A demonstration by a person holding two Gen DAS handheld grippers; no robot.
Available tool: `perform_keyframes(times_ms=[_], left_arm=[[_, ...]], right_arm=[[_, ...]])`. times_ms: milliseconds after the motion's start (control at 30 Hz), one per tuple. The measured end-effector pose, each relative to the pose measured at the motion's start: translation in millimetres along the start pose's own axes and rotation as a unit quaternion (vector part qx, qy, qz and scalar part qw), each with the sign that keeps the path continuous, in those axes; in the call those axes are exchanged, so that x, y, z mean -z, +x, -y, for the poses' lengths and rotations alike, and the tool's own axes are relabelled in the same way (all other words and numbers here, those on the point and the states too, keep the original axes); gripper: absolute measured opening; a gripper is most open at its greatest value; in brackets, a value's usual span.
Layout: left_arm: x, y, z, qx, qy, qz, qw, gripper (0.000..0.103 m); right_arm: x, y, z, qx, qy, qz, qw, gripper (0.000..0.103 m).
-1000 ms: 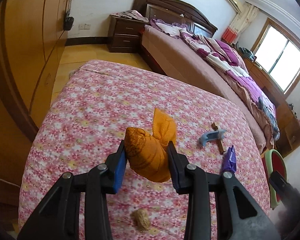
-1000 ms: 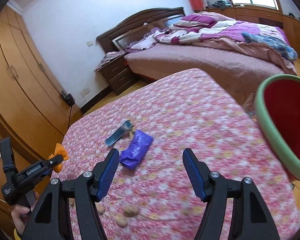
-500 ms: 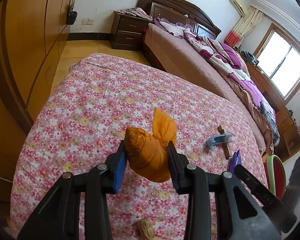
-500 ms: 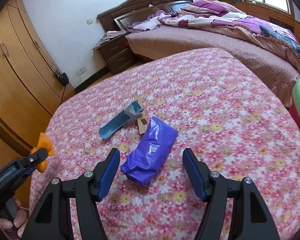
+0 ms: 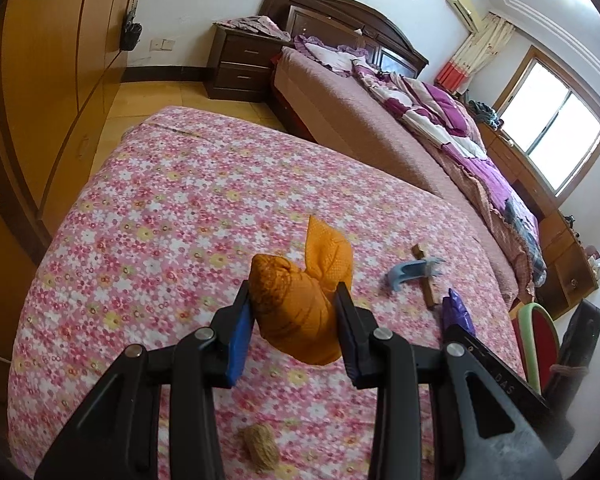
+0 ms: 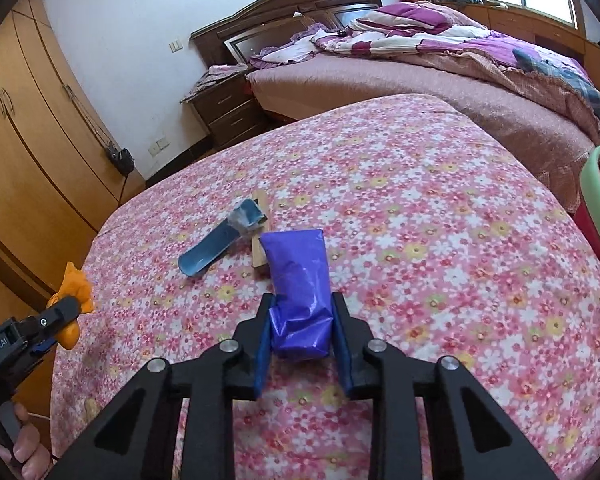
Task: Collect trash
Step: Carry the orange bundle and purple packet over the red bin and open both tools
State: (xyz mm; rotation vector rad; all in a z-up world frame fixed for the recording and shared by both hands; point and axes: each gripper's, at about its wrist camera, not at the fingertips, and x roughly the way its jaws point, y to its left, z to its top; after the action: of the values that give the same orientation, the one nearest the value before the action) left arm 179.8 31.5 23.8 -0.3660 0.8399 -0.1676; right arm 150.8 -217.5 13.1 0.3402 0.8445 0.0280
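Since the earlier frames the right hand-held gripper (image 6: 302, 334) has been travelling down to the purple wrapper (image 6: 300, 300), and its fingers, spread wide before, are now closing against the wrapper's near end. The wrapper is still lying on the floral cover (image 6: 420, 208), its far end touching a small wooden piece (image 6: 259, 256) beside the blue scoop-like scrap (image 6: 220, 244), so the grip at the near end is probably keeping those two out of the pinch. The left hand-held gripper (image 5: 294, 320) is holding steady above the cover, pinching the crumpled orange wrapper (image 5: 300, 300) off the surface, likely waiting so both pieces are going to the bin together. The red bin with a green rim (image 6: 596, 184) is standing just past the cover's right edge. A walnut-like shell (image 5: 260, 446) is lying on the cover beneath the left gripper, not yet collected.
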Motion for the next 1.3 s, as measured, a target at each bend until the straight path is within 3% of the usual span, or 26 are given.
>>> perform_keyframes(times_ms=[700, 1300], left_arm=[[34, -49, 85, 0.082, 0.058, -0.001, 0.9949, 0.039], [63, -67, 172, 0.131, 0.128, -0.026, 0.9827, 0.039]], right_arm=[[23, -136, 46, -0.024, 0.023, 0.097, 0.995, 0.028], [36, -220, 123, 0.014, 0.07, 0.17, 0.983, 0.028]])
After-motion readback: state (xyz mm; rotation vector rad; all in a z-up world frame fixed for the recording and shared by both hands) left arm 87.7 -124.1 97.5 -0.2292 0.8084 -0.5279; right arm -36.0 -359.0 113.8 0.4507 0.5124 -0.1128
